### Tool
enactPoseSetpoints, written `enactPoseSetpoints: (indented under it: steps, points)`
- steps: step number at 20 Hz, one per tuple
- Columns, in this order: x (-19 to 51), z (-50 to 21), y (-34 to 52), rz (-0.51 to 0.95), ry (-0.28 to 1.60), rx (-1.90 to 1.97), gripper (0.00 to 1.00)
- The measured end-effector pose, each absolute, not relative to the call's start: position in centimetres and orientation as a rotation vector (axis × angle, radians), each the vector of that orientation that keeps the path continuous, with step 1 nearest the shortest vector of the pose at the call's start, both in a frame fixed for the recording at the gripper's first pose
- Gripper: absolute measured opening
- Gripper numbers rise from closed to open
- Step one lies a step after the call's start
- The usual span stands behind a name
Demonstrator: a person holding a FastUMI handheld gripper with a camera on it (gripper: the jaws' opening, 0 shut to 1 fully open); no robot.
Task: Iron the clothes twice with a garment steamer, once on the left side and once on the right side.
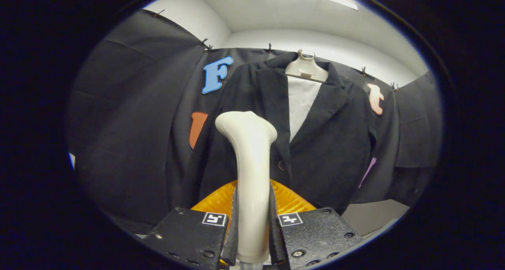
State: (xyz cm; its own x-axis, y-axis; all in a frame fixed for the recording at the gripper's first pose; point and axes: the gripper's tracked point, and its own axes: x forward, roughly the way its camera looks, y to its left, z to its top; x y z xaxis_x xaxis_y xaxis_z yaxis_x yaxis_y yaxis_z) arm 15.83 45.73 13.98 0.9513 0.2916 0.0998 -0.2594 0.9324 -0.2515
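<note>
A white garment steamer (250, 171) stands upright between my fingers, its head rising over the jacket's left front panel. My gripper (252, 226) is shut on the steamer's handle, both fingers pressing its sides. Beyond it a dark jacket (323, 143) hangs on a pale hanger (305, 68), with a white shirt (302, 100) showing between the lapels. A button (281, 165) sits at the jacket's closure, just right of the steamer. How close the steamer head is to the cloth, I cannot tell.
Black cloth walls (130, 116) enclose the booth on the left, behind the jacket and on the right. An orange ribbed piece (290, 201) lies just behind the fingers. A grey surface (375, 216) shows below the jacket at the right.
</note>
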Motion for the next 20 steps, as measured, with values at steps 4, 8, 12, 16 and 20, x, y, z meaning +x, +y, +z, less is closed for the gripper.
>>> enactPoseSetpoints:
  steps: [4, 8, 12, 16, 20]
  points:
    - [14.8, 9.8, 45.2, 0.279, -0.086, -0.276, 0.34]
    - [14.3, 5.9, 44.1, 0.277, -0.008, -0.306, 0.35]
    - [13.7, 0.9, 43.3, 0.285, 0.108, -0.339, 0.34]
    - [12.9, -2.9, 41.9, 0.279, 0.179, -0.372, 0.34]
    - [12.2, -7.1, 40.9, 0.279, 0.254, -0.409, 0.35]
